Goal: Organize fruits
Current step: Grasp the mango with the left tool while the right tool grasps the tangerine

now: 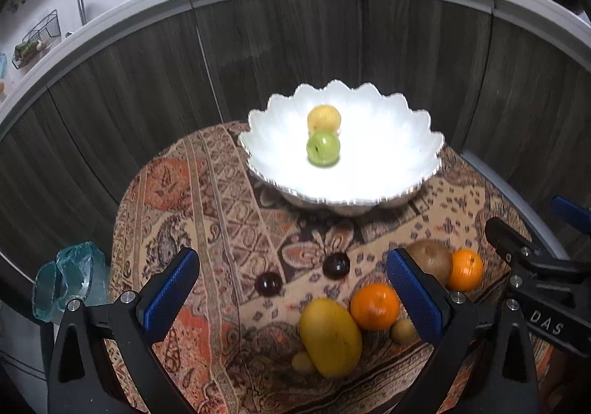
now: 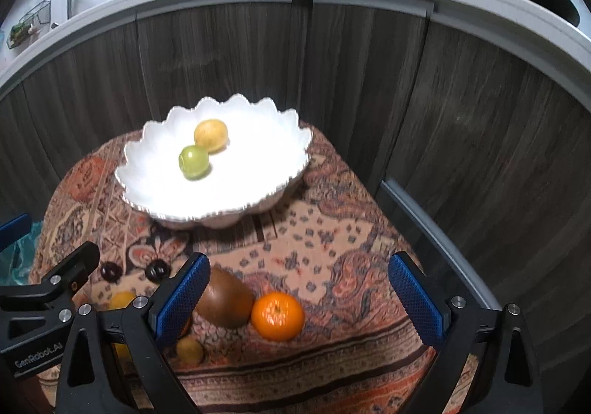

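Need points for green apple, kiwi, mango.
green apple (image 1: 323,149), left wrist view, centre of its skin.
kiwi (image 2: 226,303), right wrist view, middle of brown skin.
mango (image 1: 330,336), left wrist view, middle of yellow body.

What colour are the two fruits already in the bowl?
One green fruit, one yellow fruit; clearest in the right wrist view.

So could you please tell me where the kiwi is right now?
The kiwi lies on the patterned cloth in front of the bowl, touching an orange on its right, low-centre in the right wrist view.

"das" on the right tool (image 1: 546,321); "genrobot.ai" on the left tool (image 2: 37,358).
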{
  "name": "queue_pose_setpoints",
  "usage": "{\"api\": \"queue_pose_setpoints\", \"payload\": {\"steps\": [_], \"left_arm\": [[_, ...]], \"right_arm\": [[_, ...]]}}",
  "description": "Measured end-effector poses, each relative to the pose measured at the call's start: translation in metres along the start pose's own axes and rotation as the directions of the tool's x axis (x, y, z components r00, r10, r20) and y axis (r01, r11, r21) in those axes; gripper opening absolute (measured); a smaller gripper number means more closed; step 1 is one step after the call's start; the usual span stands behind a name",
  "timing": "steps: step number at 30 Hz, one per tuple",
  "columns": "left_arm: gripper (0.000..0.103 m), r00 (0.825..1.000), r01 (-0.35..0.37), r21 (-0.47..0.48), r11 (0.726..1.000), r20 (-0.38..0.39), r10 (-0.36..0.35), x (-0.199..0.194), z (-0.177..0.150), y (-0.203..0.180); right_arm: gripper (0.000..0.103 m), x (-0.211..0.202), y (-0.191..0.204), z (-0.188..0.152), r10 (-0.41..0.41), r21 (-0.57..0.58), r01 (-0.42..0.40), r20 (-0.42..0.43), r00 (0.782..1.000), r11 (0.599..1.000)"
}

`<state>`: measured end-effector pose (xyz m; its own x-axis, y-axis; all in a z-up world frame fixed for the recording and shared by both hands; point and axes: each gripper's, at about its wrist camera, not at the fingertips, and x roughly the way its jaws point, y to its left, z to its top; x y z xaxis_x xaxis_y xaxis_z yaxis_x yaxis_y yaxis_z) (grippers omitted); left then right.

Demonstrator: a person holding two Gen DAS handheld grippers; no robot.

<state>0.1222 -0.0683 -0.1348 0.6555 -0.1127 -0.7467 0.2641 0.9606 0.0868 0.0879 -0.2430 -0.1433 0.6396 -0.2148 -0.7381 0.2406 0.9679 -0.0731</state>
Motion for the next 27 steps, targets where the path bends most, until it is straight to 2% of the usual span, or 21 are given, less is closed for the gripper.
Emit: {"api": "queue_pose_setpoints", "payload": {"steps": [13,25,27], "left_arm": [[0.103,0.995,0.040,0.060,0.997,-0.090,-0.034,0.023,-0.043,-0.006],[0.102,0.984,0.076,0.086,0.993,-0.167,-0.061,0.047,-0.064,-0.014],[0.099,0.982,0.080,0.091,0.993,-0.180,-0.062,0.052,-0.067,-0.015]], "right_arm": [[0.098,0.013,0.006,-0.038,-0.014,-0.002,0.013,-0.093,0.996,1.000],[0.098,0.027,0.003,-0.052,-0.052,-0.014,0.050,-0.132,0.990,0.999],[0.098,0.029,0.003,-0.052,-0.057,-0.016,0.055,-0.130,0.990,0.998]]}}
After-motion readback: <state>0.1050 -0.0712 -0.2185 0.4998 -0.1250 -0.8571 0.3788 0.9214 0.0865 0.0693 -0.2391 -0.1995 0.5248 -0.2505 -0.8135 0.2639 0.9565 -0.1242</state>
